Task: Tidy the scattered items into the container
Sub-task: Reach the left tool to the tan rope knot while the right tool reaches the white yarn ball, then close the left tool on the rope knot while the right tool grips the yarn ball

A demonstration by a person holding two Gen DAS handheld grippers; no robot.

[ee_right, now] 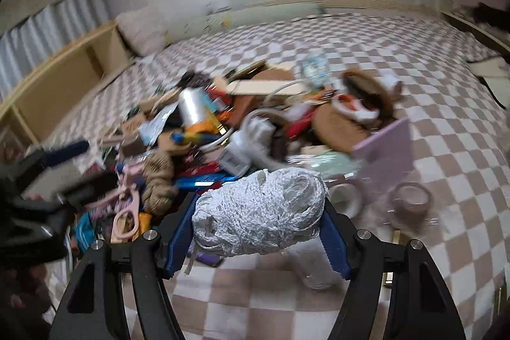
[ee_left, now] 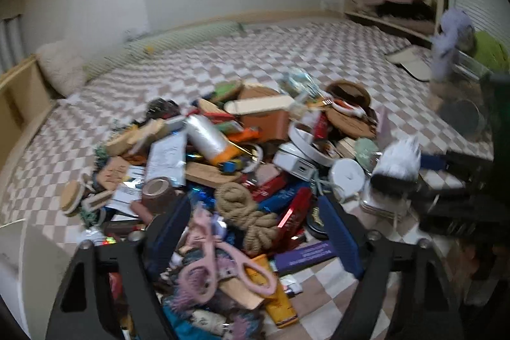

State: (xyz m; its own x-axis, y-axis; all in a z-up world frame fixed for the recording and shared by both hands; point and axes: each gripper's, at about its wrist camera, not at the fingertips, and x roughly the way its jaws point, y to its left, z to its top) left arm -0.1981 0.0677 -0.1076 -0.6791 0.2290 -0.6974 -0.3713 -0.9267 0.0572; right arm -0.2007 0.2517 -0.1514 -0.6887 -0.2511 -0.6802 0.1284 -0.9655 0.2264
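Right gripper (ee_right: 259, 212) clenches a white cord bundle (ee_right: 259, 212); left gripper (ee_left: 255, 212), fingers spread, hovers above pink scissors (ee_left: 220, 263) at 6 o'clock.

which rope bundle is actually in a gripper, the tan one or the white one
The white bundle: it sits clamped between the right hand-held gripper pads. The tan rope lies loose in the pile.
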